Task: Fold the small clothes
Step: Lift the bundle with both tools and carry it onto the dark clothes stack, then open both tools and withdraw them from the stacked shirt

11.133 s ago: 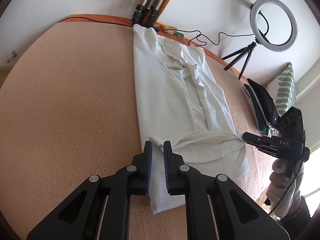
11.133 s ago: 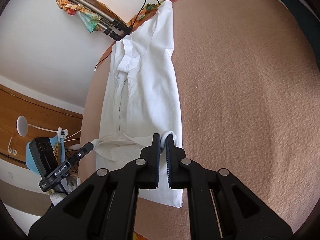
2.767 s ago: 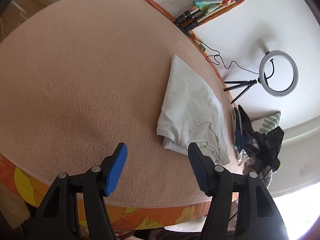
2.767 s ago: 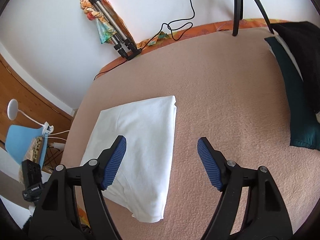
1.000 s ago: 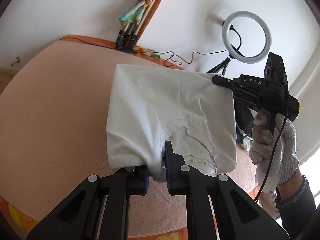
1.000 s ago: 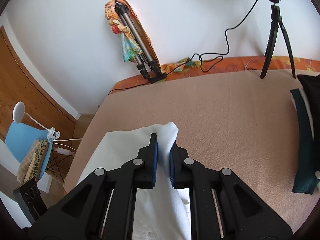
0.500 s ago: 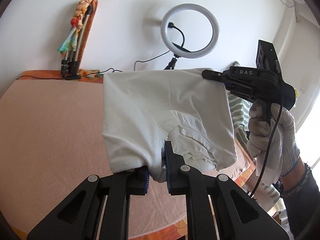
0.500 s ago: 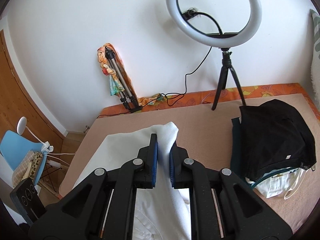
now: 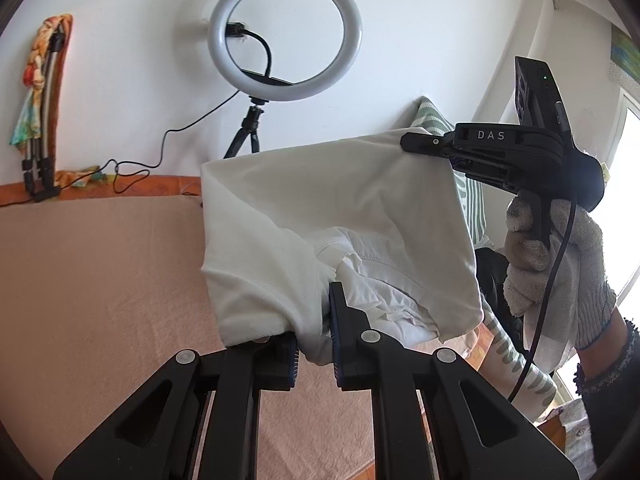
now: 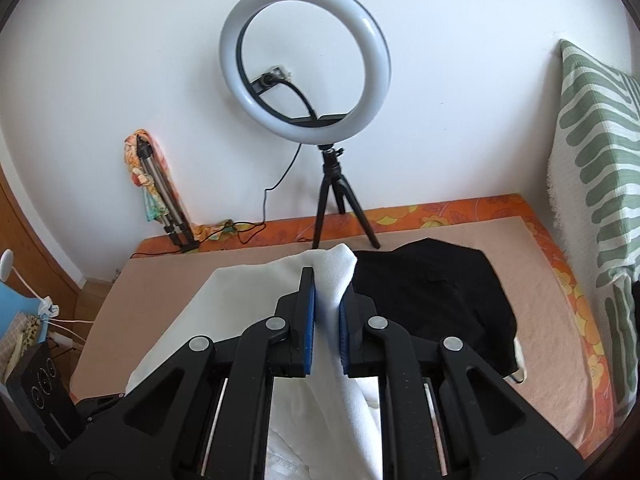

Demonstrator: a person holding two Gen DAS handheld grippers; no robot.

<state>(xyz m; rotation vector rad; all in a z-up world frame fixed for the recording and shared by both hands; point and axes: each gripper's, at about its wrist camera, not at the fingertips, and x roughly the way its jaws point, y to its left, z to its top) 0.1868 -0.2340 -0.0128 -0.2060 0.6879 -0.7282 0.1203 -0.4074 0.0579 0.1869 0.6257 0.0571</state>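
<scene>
A folded white shirt (image 9: 340, 224) hangs in the air above the peach blanket (image 9: 100, 280), held by both grippers. My left gripper (image 9: 314, 344) is shut on its near lower edge, where loose folds bunch up. In the left wrist view my right gripper (image 9: 408, 145), carried by a gloved hand (image 9: 556, 260), pinches the shirt's far upper corner. In the right wrist view my right gripper (image 10: 327, 322) is shut on that white corner (image 10: 334, 270), and the rest of the shirt (image 10: 240, 312) slopes down to the left.
A ring light on a small tripod (image 10: 306, 80) stands against the white wall. A pile of black clothes (image 10: 432, 296) lies on the blanket to the right. A green-striped pillow (image 10: 596, 152) leans at the far right. A folded tripod with a colourful cloth (image 10: 154, 188) rests at the wall.
Both grippers have lifted the folded shirt off the blanket and carried it to the right, toward the ring light and the black pile. Neither grip has altered.
</scene>
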